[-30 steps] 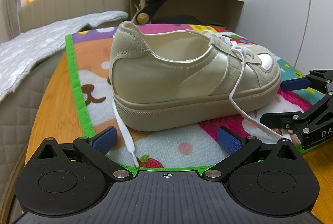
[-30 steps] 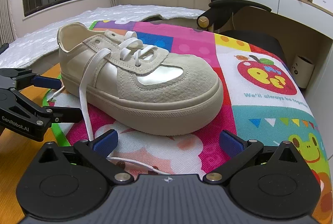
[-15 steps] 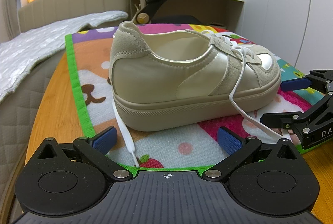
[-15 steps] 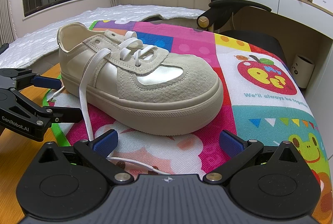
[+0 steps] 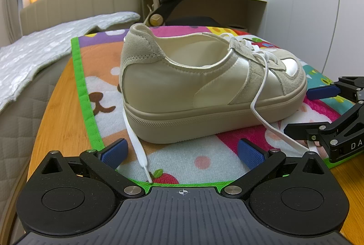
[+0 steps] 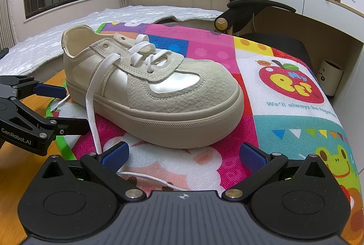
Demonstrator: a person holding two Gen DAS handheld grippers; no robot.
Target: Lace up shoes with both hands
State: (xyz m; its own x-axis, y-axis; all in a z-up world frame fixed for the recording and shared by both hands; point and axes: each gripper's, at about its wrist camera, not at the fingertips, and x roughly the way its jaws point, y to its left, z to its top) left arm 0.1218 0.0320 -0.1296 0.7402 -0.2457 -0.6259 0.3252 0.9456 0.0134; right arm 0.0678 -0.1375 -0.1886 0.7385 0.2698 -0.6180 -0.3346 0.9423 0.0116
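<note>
A beige low shoe (image 5: pixel 204 90) (image 6: pixel 154 90) stands on a colourful mat (image 5: pixel 200 160) (image 6: pixel 284 122); its upper eyelets are unlaced. One white lace end (image 5: pixel 138 151) comes out from under the heel and lies flat between the fingers of my left gripper (image 5: pixel 182 154), which is open just short of the heel side. The other lace (image 6: pixel 91 106) hangs down the shoe's side, passes my right gripper's left pad (image 6: pixel 116 155) and trails loose on the mat. My right gripper (image 6: pixel 184 155) is open before the toe side. Each gripper shows in the other's view: the left gripper (image 6: pixel 68 108), the right gripper (image 5: pixel 302 110).
The mat covers a round wooden table (image 5: pixel 56 113), whose edge is close on the left. A bed with a grey quilt (image 5: pixel 34 56) lies beyond that edge. An office chair (image 6: pixel 257 6) and a desk stand behind the table.
</note>
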